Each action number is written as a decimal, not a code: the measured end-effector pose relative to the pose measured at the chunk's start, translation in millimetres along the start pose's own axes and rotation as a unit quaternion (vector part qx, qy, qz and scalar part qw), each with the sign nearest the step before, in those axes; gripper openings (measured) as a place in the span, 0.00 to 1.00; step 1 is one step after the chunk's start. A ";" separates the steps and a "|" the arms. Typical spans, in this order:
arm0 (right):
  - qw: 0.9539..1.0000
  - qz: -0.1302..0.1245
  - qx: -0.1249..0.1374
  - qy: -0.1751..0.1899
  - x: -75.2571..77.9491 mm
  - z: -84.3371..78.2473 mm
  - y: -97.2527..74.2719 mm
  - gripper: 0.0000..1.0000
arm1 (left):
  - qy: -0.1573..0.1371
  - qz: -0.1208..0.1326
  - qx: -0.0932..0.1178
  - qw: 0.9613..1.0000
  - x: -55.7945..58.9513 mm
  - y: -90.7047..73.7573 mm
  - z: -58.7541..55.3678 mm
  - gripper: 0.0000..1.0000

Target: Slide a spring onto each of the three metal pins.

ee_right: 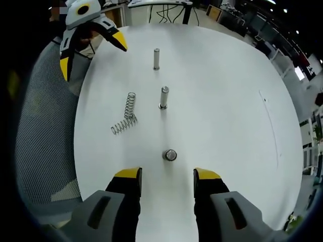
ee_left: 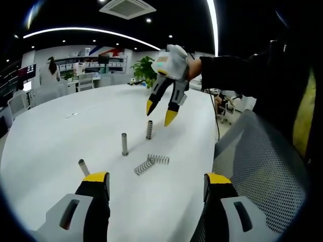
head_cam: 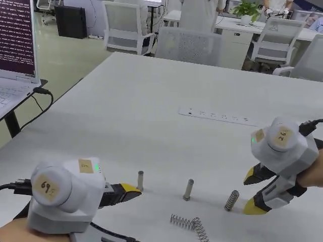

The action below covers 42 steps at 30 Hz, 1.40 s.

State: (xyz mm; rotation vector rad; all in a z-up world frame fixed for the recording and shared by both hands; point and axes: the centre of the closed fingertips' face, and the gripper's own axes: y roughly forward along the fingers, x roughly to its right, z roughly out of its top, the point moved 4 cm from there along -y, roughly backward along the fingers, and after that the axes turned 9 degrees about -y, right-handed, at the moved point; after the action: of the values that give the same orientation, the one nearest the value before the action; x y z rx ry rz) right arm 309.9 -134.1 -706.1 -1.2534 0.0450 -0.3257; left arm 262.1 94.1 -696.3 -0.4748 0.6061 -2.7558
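Currently right tool (ee_right: 166,174) spread, empty, just behind pin carrying spring (ee_right: 170,155). Left tool (ee_left: 156,177) spread too; bare pin (ee_left: 84,167) beside its left jaw, two loose springs (ee_left: 150,164) ahead on bench (ee_left: 50,136).

Left gripper (ee_left: 157,177) and right gripper (head_cam: 250,194): white-grey housings, black yellow-tipped jaws, tan numbered stickers (head_cam: 46,187), black cables (head_cam: 14,186).

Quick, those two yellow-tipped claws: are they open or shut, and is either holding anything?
Left gripper: open, holding nothing.
Right gripper: open, holding nothing.
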 end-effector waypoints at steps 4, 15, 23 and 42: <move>1.000 -0.009 0.008 0.007 -3.6 -2.1 -5.5 0.39 | 0.003 -0.002 -0.003 1.000 -0.3 1.7 0.4 0.72; 0.999 -0.033 0.029 0.024 -12.9 -5.4 -19.6 0.40 | 0.021 -0.012 -0.018 1.000 -2.8 7.8 3.5 0.70; 0.997 -0.045 0.044 0.038 -23.5 -7.3 -26.9 0.40 | 0.036 -0.022 -0.033 0.999 -5.3 15.2 2.5 0.67; 0.994 -0.052 0.066 0.076 -48.1 -14.5 -31.7 0.40 | 0.071 -0.045 -0.066 0.994 -13.8 39.8 -0.2 0.55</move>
State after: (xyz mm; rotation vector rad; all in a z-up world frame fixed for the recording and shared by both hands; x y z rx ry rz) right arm 254.1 -143.3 -688.0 -1.1009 0.0881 -0.5068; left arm 282.4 64.0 -717.8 -0.3426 0.8246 -2.8645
